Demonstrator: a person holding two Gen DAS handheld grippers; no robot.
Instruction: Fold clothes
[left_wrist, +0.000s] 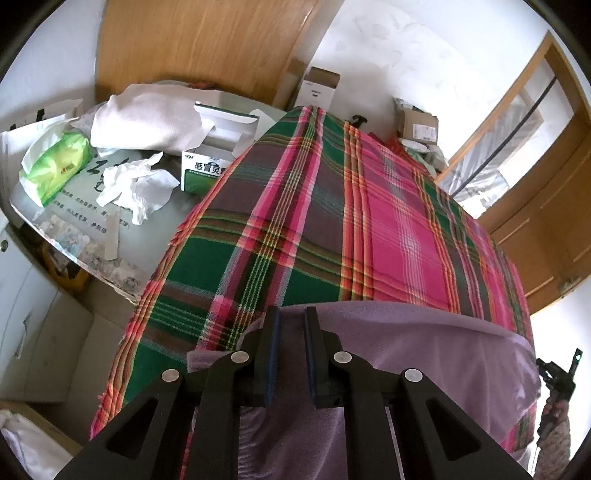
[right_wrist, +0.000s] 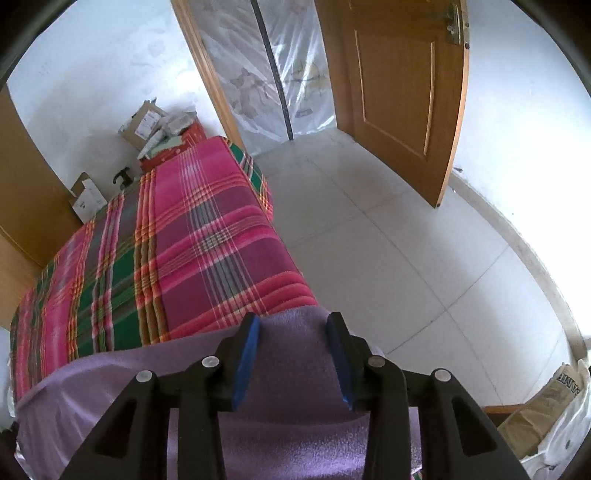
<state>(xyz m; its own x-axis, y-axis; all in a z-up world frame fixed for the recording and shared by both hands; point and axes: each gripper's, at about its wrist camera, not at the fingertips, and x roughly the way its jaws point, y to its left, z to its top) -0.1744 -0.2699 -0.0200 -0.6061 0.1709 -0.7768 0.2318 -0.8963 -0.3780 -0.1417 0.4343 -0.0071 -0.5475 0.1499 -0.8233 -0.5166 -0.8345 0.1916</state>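
A lavender fleece garment (left_wrist: 406, 354) lies spread over the near end of a bed covered with a pink and green plaid blanket (left_wrist: 295, 221). My left gripper (left_wrist: 291, 314) sits at the garment's far edge near its left corner. Its blue pads stand close together, with fleece pinched between them. In the right wrist view the same garment (right_wrist: 288, 369) covers the bed's near right corner. My right gripper (right_wrist: 293, 321) is open, its pads wide apart on either side of a raised hump of the fleece edge. The plaid blanket (right_wrist: 177, 240) stretches away beyond it.
Left of the bed, a table (left_wrist: 155, 236) holds a medicine box (left_wrist: 201, 173), crumpled tissue (left_wrist: 136, 184), a green tissue pack (left_wrist: 55, 166) and white cloth (left_wrist: 147, 118). Cardboard boxes (right_wrist: 144, 122) sit at the bed's far end. Tiled floor (right_wrist: 388, 240), an open wooden door (right_wrist: 399, 85) and bags (right_wrist: 554, 417) lie to the right.
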